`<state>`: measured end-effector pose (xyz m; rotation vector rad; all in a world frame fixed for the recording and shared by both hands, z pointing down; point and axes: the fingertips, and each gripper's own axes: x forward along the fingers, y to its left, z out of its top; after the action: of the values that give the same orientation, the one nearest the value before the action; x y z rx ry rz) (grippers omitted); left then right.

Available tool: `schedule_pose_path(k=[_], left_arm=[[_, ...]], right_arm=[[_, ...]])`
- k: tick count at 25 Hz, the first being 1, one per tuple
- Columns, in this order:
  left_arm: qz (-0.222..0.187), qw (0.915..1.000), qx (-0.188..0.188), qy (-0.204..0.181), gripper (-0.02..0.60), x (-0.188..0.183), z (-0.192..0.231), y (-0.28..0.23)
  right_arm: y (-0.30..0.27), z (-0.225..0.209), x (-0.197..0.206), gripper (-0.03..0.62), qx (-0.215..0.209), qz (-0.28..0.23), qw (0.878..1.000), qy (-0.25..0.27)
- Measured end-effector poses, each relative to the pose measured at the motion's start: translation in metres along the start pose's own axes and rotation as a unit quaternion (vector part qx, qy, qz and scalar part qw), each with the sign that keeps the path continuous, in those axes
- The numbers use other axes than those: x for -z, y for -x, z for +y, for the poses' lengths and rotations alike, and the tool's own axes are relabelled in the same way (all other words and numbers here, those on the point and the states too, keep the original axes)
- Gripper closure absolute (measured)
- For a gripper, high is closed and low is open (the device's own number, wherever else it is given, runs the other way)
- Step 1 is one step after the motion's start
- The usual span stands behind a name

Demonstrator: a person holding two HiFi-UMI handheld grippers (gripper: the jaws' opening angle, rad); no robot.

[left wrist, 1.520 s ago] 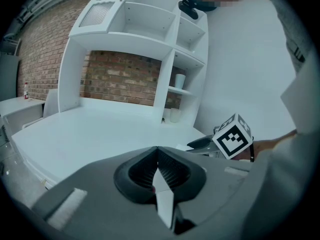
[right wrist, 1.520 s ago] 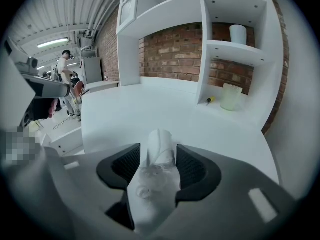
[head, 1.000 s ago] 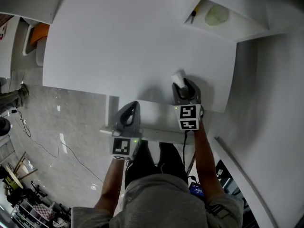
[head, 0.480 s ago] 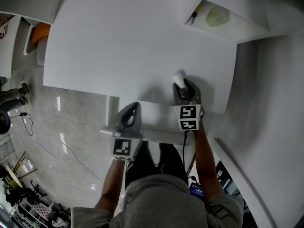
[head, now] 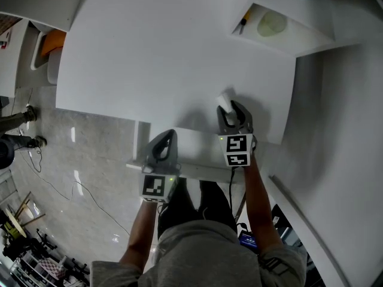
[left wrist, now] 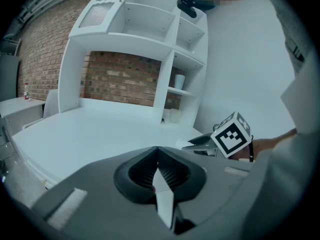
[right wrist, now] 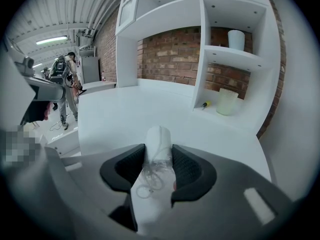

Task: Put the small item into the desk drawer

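Right fingers (right wrist: 189, 170) gripping one white roll (right wrist: 158, 143)

White desk (head: 149, 52) with shelf unit (head: 317, 26)

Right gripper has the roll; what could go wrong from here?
The jaws of the right gripper have just been closing and pinch the roll near their tips, much of it sticking out: it may slip or pivot. Loose thread on it could snag on the drawer edge.
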<state>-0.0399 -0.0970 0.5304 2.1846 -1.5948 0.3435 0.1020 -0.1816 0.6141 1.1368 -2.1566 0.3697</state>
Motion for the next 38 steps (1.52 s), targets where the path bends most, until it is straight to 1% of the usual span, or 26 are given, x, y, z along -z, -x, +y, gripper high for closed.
schedule_pose_path(k=[8,14,17,24,31,38], left_arm=[[-0.012,0.9999,-0.006,-0.003,0.569,-0.004,0.000,0.017],[-0.015,0.9998,-0.016,-0.002,0.569,-0.002,0.001,0.034],[-0.022,0.9994,-0.026,0.008,0.569,-0.004,0.003,0.044],[-0.034,0.9986,-0.039,0.004,0.569,-0.004,0.013,0.068],[-0.039,0.9972,-0.062,0.011,0.569,0.001,0.026,0.094],[-0.043,0.9953,-0.084,0.019,0.569,0.005,0.045,0.122]], right_arm=[[0.019,0.012,-0.021,0.421,-0.006,-0.024,1.000,0.011],[0.032,0.035,-0.037,0.421,-0.022,-0.044,0.999,0.022],[0.037,0.050,-0.044,0.421,-0.031,-0.052,0.998,0.028],[0.050,0.087,-0.060,0.421,-0.057,-0.077,0.994,0.044],[0.061,0.125,-0.075,0.421,-0.087,-0.096,0.989,0.064],[0.062,0.172,-0.084,0.421,-0.124,-0.099,0.983,0.090]])
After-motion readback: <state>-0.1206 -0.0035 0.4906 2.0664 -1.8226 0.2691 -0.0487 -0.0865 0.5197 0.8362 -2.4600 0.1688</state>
